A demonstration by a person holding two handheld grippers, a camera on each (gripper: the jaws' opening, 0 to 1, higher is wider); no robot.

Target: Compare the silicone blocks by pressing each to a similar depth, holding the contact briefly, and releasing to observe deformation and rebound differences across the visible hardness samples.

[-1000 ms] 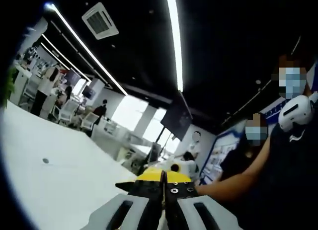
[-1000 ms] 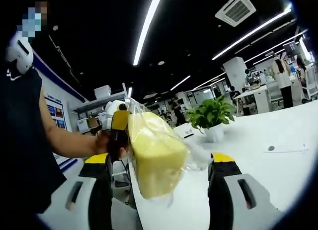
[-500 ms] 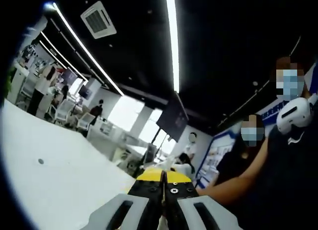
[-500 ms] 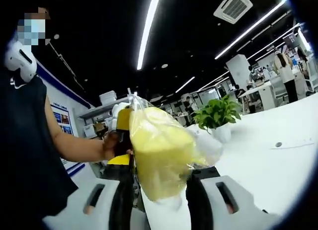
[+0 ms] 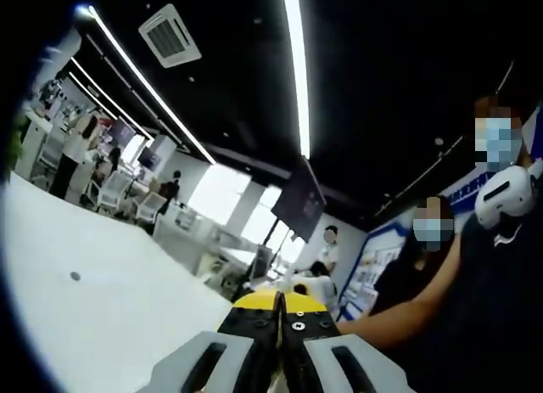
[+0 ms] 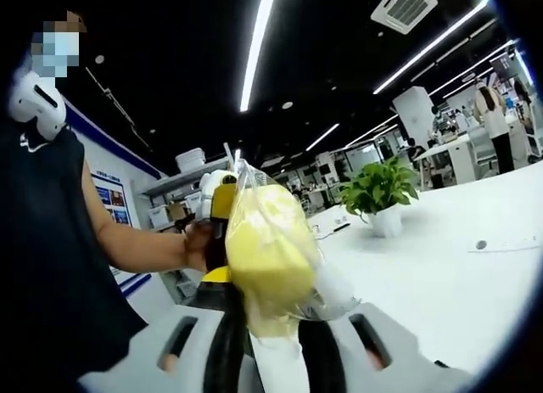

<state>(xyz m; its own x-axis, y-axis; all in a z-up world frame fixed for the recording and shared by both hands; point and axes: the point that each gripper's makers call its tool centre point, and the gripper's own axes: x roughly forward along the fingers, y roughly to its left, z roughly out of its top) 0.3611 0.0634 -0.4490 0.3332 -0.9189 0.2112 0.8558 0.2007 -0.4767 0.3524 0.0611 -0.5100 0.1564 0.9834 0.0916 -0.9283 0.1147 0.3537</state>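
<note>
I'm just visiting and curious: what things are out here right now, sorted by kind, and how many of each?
Yellow block in a clear bag: 1
Potted plant: 1
White table: 1
Handheld grippers: 2 (left gripper, right gripper)
Total: 5

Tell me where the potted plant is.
In the right gripper view, the potted plant stands on the white table, right of the bagged yellow block.
</note>
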